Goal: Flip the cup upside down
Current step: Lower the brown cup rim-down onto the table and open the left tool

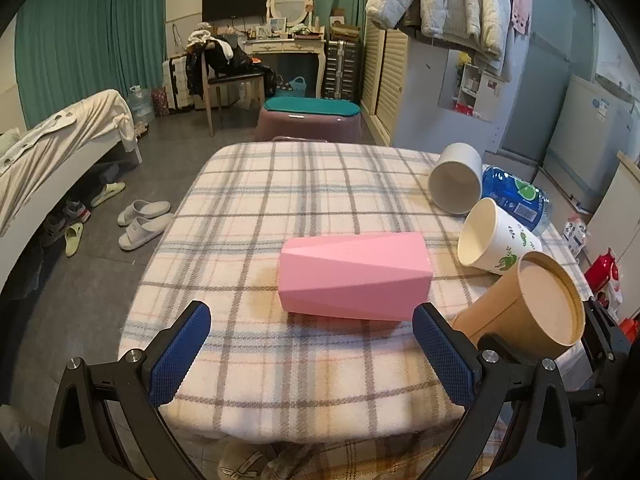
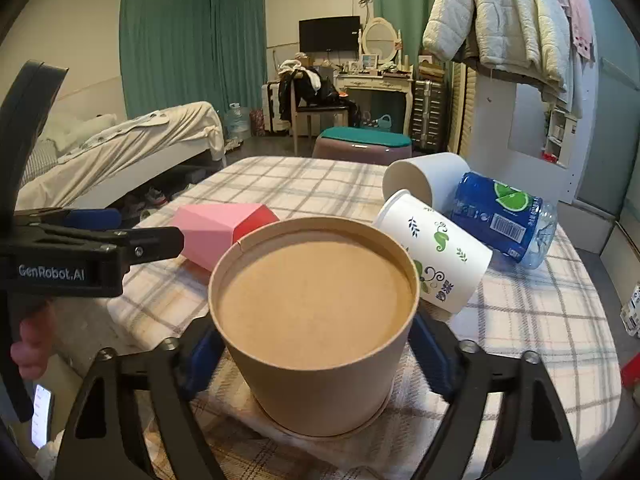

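**Brown cup bottom-up in the right gripper's grasp**

The right gripper (image 2: 316, 354) was clamped on the brown paper cup (image 2: 314, 320), one blue pad against each side of the wall low down. The cup's recessed base faced up and its rim seemed to meet the plaid tablecloth (image 2: 532, 312) just in front of the tool, though the left wrist view showed it leaning. To finish well, I judged, the holder needed to press the rim flat on the cloth first, then part the fingers evenly and draw straight back, since a thin paper wall dents under squeeze and a light cup tips if one pad drags.

The left gripper (image 1: 312, 354) hung wide apart and empty, off to the left, with the pink faceted cup (image 1: 354, 276) lying on its side just ahead of its fingers.

Ahead and right of the right gripper lay the leaf-printed paper cup (image 2: 438, 252), near the brown cup; beyond it were a white cup (image 2: 424, 178) and a blue-labelled bottle (image 2: 504, 220). Any forward push risked knocking the printed cup.
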### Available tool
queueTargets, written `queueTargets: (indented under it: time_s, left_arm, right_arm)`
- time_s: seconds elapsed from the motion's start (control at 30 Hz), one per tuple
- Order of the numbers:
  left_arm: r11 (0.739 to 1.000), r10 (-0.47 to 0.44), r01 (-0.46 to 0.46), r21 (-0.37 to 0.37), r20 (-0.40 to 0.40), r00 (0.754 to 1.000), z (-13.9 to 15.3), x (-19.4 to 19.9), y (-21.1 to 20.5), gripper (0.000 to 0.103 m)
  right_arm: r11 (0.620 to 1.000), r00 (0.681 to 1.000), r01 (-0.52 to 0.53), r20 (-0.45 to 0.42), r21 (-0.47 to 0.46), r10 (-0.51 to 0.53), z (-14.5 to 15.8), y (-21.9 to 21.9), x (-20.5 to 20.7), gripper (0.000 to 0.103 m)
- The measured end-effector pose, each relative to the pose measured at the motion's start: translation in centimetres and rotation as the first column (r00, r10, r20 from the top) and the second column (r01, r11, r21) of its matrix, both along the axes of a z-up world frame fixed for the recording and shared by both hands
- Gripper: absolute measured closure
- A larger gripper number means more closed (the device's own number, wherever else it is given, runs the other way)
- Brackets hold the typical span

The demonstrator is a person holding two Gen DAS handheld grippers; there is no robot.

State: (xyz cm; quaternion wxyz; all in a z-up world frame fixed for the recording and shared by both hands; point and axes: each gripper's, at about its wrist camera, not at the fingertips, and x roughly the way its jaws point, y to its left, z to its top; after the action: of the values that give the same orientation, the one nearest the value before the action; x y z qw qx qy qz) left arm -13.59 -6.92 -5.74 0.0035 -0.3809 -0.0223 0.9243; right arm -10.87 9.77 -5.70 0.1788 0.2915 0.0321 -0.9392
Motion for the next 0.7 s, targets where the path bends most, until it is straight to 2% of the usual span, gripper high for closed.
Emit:
queueTargets:
  time_s: [0.17, 0.33, 0.5, 0.7]
  left_arm:
    - [1.000, 0.017, -0.017, -0.004, -0.032, 0.999, 1.2, 1.2, 0.4, 0.000]
    - [1.000, 0.028, -0.029, -0.011, -0.098, 0.995, 3.4, 3.3, 1.0, 0.000]
    - [1.000, 0.030, -0.030, 0.003, -0.207, 0.978, 5.8, 6.4, 2.3, 0.000]
    - [1.000, 0.016, -0.008, 0.027, -0.320, 0.947, 7.2, 10.4, 4.1, 0.000]
  right_arm:
    - [1.000, 1.000, 0.006, -0.029, -0.026, -0.007, 1.7, 0.6, 1.2, 0.008]
    - [0.997, 0.998, 0.024, -0.062, -0.073, -0.029, 4.4, 2.0, 3.2, 0.008]
    - [0.994, 0.992, 0.089, -0.082, -0.063, -0.094, 7.3, 3.7, 5.7, 0.008]
    - [0.979, 0.974, 0.194, -0.105, -0.057, -0.199, 9.4, 6.8, 9.3, 0.008]
